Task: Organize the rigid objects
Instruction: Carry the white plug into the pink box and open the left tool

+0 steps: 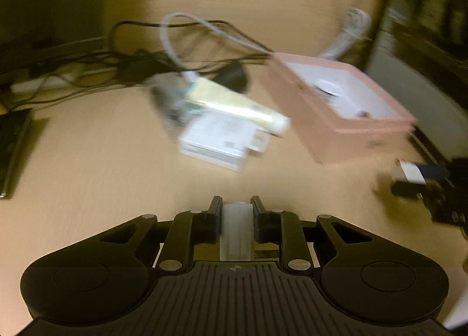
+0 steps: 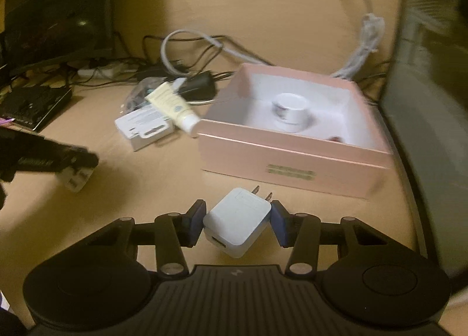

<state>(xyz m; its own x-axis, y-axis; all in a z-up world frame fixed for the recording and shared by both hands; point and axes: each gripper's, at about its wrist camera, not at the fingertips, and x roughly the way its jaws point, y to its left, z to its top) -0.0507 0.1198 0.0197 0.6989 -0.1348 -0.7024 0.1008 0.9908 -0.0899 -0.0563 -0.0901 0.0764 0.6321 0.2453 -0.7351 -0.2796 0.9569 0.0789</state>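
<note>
In the right wrist view my right gripper [image 2: 237, 204] is shut on a white USB wall charger [image 2: 237, 223]. Its blue pads press on two opposite corners, and the prongs point toward the pink box [image 2: 289, 157]. The box is open, with a white jar [image 2: 291, 112] and a small red item [image 2: 336, 139] inside. My left gripper [image 1: 236, 204] is shut on a small translucent white plastic piece [image 1: 237, 227]. It hovers over the wooden desk [image 1: 117, 160], short of a flat white box [image 1: 222, 140] and a cream tube [image 1: 234, 102]. The left gripper [image 2: 77, 169] also shows at the left edge of the right wrist view.
Tangled black and white cables [image 2: 181, 43] and a black adapter [image 2: 199, 84] lie behind the tube. A power strip [image 2: 99, 71] and dark electronics [image 2: 35, 102] sit at the far left. A dark upright panel [image 2: 424, 102] borders the desk on the right.
</note>
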